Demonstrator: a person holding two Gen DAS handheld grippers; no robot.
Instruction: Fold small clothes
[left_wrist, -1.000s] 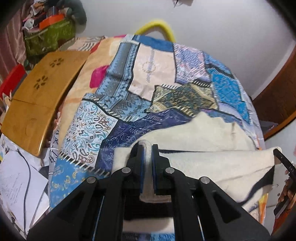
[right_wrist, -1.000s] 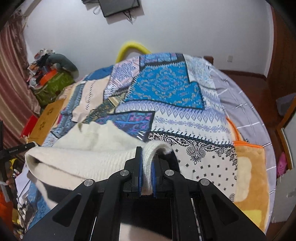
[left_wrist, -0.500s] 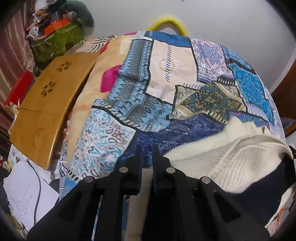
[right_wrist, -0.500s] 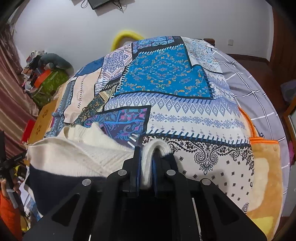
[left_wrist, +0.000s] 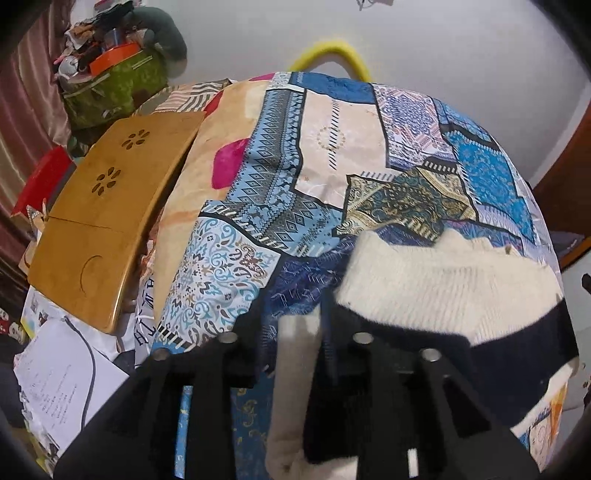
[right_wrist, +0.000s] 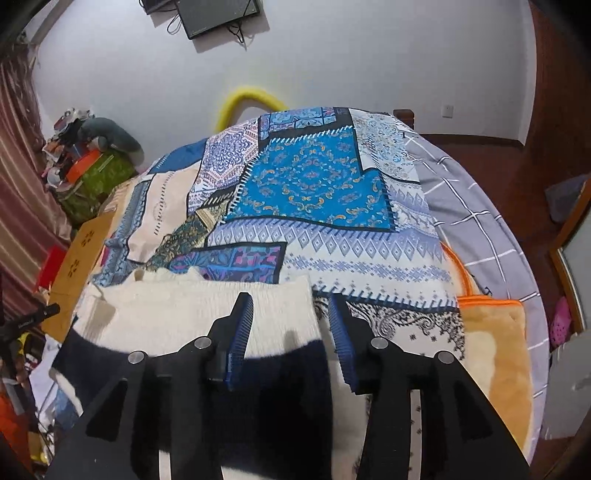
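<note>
The cream and navy knit sweater (right_wrist: 192, 314) lies folded on the patchwork bedspread (right_wrist: 314, 192) at the near edge of the bed. The right tool (right_wrist: 291, 332) stands directly over the sweater's right edge, its jaws opening, with the cloth lying below and between the blue pads (right_wrist: 242, 332) but not pinched. The left tool (left_wrist: 295, 332) sits at the sweater's left edge (left_wrist: 443, 291), its jaws also opening around a loose cream strip (left_wrist: 295, 369) that no longer looks clamped.
</note>
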